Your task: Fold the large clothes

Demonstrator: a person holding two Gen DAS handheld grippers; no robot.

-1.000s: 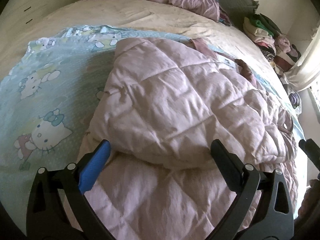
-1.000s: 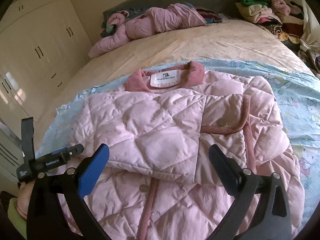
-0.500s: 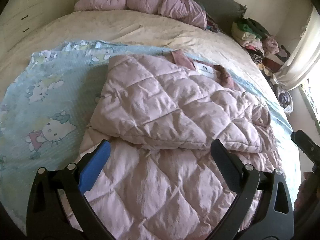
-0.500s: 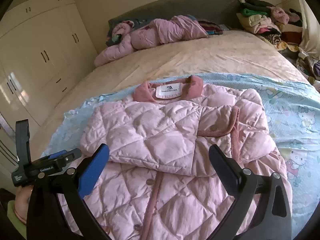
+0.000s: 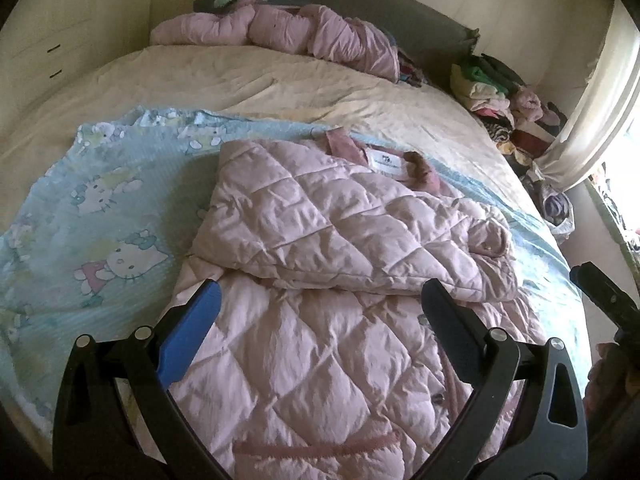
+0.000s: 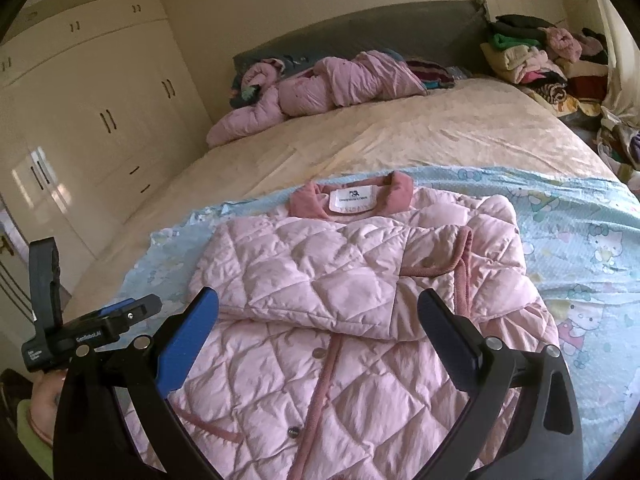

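Observation:
A pink quilted jacket point(image 5: 320, 240) point(image 6: 340, 300) lies on a pale blue cartoon-print sheet point(image 5: 100, 208) point(image 6: 580, 248) spread over the bed. Both sleeves are folded across its chest; the darker pink collar with a white label point(image 6: 352, 200) points to the headboard. My left gripper point(image 5: 320, 304) hovers open above the jacket's lower half, holding nothing. In the same way my right gripper point(image 6: 320, 308) hangs open over the buttoned front, apart from the cloth. In the right wrist view the left gripper point(image 6: 92, 332) shows at the left edge, with a hand below it.
A cream bedspread point(image 5: 260, 84) covers the far half of the bed. Another pink padded garment point(image 6: 320, 84) lies crumpled by the grey headboard point(image 6: 360, 28). A pile of folded clothes point(image 6: 540, 56) sits at the far right corner. White wardrobe doors point(image 6: 80, 120) stand on the left.
Both grippers have pulled back and risen from the jacket, so more of the bed shows. The folded sleeves stay lying on the chest. Both stay open.

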